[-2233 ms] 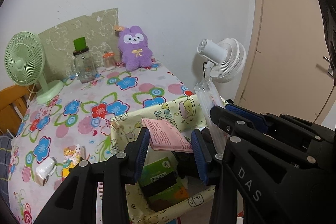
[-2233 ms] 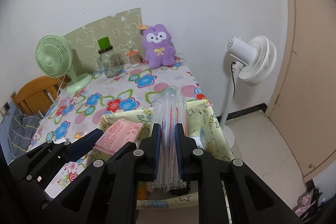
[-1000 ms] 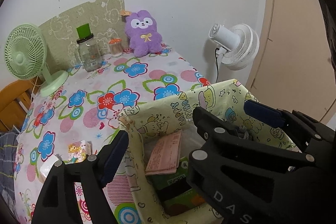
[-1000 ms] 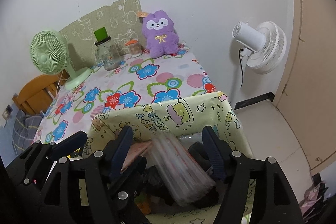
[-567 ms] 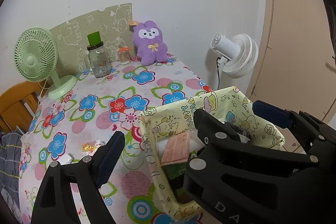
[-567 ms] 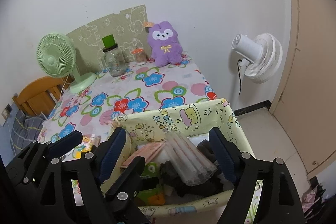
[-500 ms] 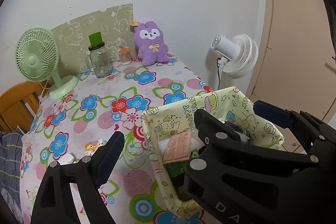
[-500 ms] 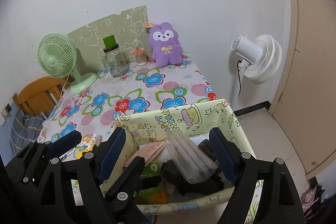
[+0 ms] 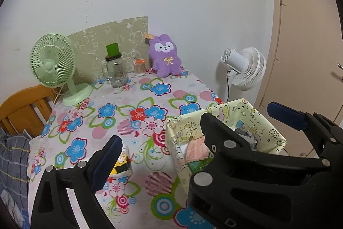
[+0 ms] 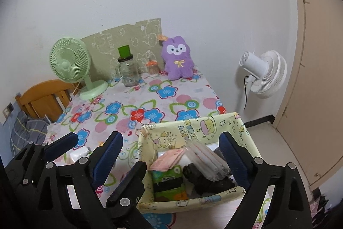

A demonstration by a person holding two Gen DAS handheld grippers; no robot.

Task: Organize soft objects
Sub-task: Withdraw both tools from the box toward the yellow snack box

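Note:
A yellow cartoon-print fabric basket (image 10: 193,123) stands at the table's near right corner. Inside it lie a pink packet (image 10: 169,158), a clear pack of tubes (image 10: 208,160), a green tissue pack (image 10: 169,179) and something black (image 10: 197,177). My right gripper (image 10: 170,135) hangs above and behind the basket, its jaws opening with nothing pressed between them. My left gripper (image 9: 160,128) is over the basket's (image 9: 184,132) left wall, jaws also opening and holding nothing. A purple plush rabbit (image 9: 165,57) sits against the far wall. A small yellow pack (image 9: 122,164) lies on the tablecloth.
At the back of the flowered table stand a green desk fan (image 9: 53,61), a glass jar with a green lid (image 9: 114,70) and a small orange-lidded jar (image 9: 139,67). A white fan (image 10: 263,74) stands on the floor at the right, a wooden chair (image 10: 42,98) at the left.
Both grippers let go: the pink packet and the clear pack now lie in the basket. Both grippers have drawn back and upward, and their jaws stand wider.

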